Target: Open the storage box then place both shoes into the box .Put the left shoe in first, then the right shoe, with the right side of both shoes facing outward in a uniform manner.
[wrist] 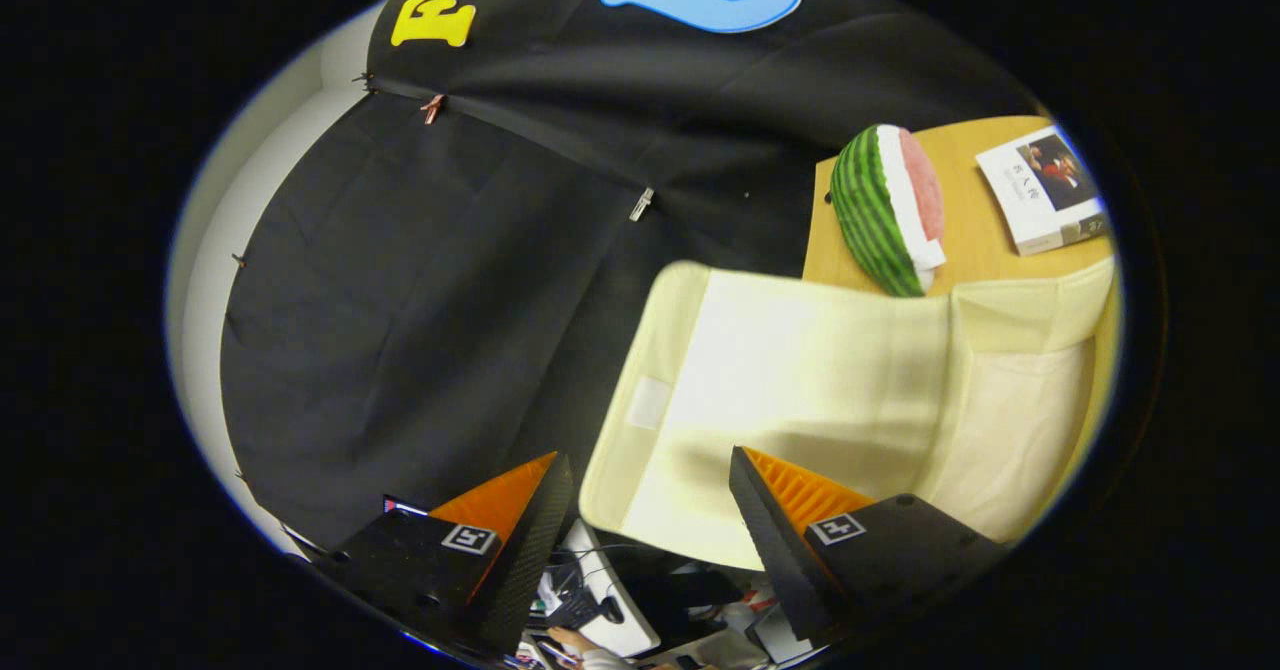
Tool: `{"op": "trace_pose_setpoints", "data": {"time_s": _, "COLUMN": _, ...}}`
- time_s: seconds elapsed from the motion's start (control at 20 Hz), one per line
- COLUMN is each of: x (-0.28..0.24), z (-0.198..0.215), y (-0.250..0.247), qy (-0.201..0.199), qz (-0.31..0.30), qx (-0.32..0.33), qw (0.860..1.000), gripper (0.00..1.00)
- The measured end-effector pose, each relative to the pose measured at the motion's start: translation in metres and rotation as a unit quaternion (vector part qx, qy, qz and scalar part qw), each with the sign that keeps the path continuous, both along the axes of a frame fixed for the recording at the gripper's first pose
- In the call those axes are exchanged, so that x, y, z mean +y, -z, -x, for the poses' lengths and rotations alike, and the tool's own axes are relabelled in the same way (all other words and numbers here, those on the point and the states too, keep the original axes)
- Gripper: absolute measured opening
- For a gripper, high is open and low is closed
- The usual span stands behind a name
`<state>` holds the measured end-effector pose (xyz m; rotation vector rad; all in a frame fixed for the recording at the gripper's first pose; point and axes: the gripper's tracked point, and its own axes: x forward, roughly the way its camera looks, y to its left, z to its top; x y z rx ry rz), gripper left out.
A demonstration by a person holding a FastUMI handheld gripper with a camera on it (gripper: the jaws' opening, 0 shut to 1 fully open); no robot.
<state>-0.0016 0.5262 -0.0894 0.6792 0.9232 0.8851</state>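
Two fingers of the gripper (650, 510) stand spread, empty, before the cream storage box (800, 370) (lid apparently lifted). Opening seems in hand; next comes fetching the left shoe.

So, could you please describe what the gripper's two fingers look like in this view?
The gripper has two wedge-shaped fingers tapering to points. Their outer shells are black, and the inner faces are orange, ribbed on one finger. Each black base block carries a small square black-and-white marker tag. The fingers stand apart with nothing between them.
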Motion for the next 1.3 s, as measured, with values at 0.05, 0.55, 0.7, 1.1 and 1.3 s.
{"op": "trace_pose_setpoints", "data": {"time_s": 0.05, "x": -0.009, "z": -0.005, "y": -0.006, "qy": 0.007, "qz": 0.007, "qx": -0.015, "qw": 1.0, "gripper": 0.97}}
{"op": "trace_pose_setpoints", "data": {"time_s": 0.55, "x": -0.217, "z": -0.035, "y": 0.002, "qy": 0.087, "qz": 0.234, "qx": -0.19, "qw": 0.949, "gripper": 0.98}}
{"op": "trace_pose_setpoints", "data": {"time_s": 0.7, "x": -0.298, "z": -0.034, "y": 0.022, "qy": 0.116, "qz": 0.322, "qx": -0.204, "qw": 0.917, "gripper": 0.98}}
{"op": "trace_pose_setpoints", "data": {"time_s": 1.1, "x": -0.456, "z": -0.007, "y": 0.105, "qy": 0.198, "qz": 0.401, "qx": -0.086, "qw": 0.89, "gripper": 0.98}}
{"op": "trace_pose_setpoints", "data": {"time_s": 1.3, "x": -0.501, "z": 0.0, "y": 0.166, "qy": 0.209, "qz": 0.417, "qx": -0.018, "qw": 0.884, "gripper": 0.99}}
